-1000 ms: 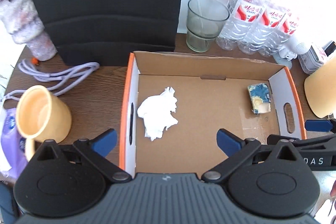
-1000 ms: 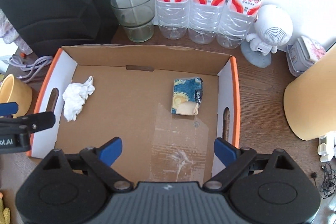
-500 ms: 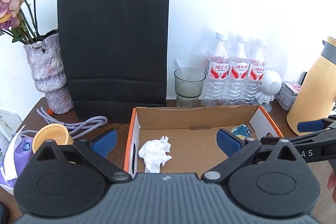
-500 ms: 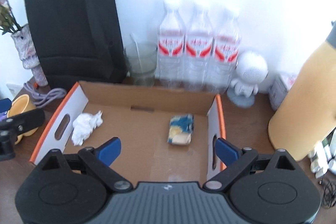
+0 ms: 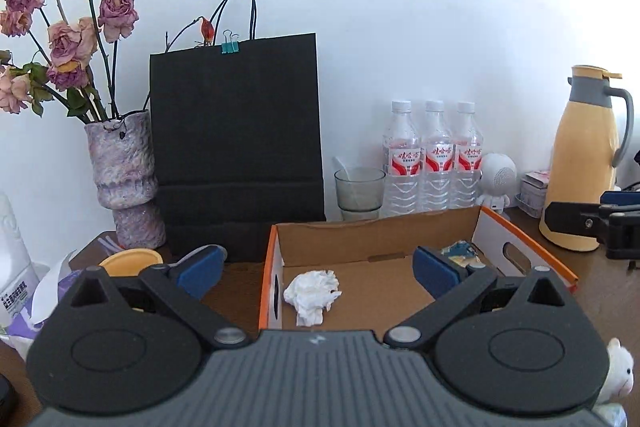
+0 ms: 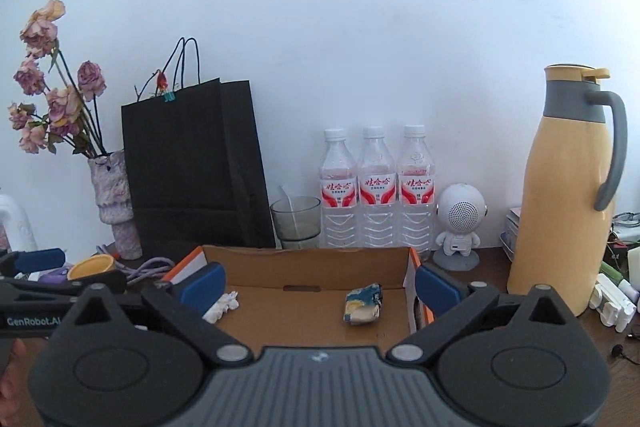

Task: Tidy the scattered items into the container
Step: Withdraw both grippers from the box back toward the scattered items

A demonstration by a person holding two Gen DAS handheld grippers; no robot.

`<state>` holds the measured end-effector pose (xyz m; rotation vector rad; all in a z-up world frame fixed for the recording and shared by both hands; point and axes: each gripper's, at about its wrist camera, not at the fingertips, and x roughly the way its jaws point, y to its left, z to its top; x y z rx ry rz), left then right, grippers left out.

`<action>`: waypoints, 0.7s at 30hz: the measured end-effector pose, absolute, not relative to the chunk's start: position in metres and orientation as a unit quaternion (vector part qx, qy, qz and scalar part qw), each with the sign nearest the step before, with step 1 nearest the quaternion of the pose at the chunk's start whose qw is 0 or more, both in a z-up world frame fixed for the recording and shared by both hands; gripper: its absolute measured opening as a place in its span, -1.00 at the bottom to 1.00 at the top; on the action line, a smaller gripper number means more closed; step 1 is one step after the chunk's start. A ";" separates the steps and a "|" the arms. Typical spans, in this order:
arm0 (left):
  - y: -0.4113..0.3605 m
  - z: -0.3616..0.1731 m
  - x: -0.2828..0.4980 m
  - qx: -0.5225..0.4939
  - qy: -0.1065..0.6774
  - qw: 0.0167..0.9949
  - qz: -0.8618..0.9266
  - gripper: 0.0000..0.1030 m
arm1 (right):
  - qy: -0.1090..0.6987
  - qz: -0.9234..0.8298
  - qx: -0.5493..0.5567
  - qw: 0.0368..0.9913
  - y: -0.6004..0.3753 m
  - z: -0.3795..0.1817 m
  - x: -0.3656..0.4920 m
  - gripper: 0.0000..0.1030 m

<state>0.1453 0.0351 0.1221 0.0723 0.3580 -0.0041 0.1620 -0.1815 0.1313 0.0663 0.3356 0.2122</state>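
Above the box rim [image 6: 304, 254], both claws (right [image 6: 318, 285] still opening) gape empty.

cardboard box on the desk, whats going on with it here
A person holds a gripper in each hand in front of the cardboard box. Neither holds anything: the left gripper is open, and the right gripper's jaws are opening with nothing between them. A crumpled tissue and a small blue and yellow packet already lie in the box. A yellow cup sits outside it to the left.
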 end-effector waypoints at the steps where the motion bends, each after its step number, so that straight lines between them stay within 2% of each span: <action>1: 0.035 0.120 0.139 0.040 0.192 0.980 0.002 1.00 | 0.169 0.105 0.030 0.980 -0.182 0.128 0.152 1.00; 10: 0.057 0.062 0.034 -0.043 0.252 0.967 -0.019 1.00 | 0.221 0.122 0.117 0.960 -0.207 0.076 0.062 0.99; 15: 0.062 0.051 0.027 -0.005 0.275 0.961 -0.019 1.00 | 0.280 0.115 0.057 0.951 -0.210 0.057 0.045 0.91; 21: 0.065 0.054 0.039 -0.044 0.282 0.957 -0.042 1.00 | 0.298 0.149 0.010 0.943 -0.211 0.048 0.033 0.85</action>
